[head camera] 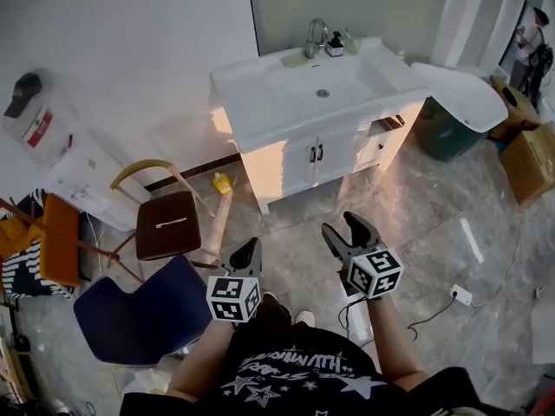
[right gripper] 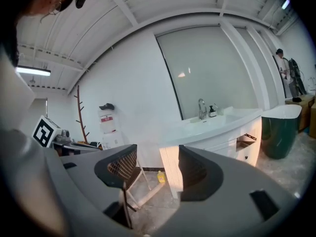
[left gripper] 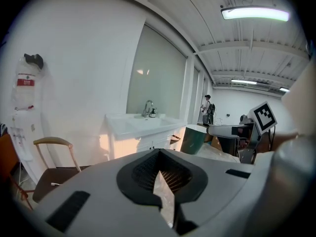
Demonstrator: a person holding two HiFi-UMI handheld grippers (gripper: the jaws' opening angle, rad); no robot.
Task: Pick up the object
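Count on site: two grippers, left gripper [head camera: 252, 244] and right gripper [head camera: 340, 225]; two chairs, a brown chair [head camera: 167, 224] and a blue chair [head camera: 139, 315]; one washbasin cabinet [head camera: 290, 167]; one tap [head camera: 316, 36]; one soap bottle [head camera: 335, 45]; one yellow bottle [head camera: 222, 183] on the floor [head camera: 416, 206]; one green bin [head camera: 442, 133]; one white socket block [head camera: 460, 295]; one person [head camera: 531, 46] at the back

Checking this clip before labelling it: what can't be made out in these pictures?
- Head view: small yellow item on the floor by the vanity, too small to identify.
- Head view: bottle beside the faucet, too small to read.
- Head view: person at top right, partly cut by the edge.
- Head view: red label on the white bag, print too small.
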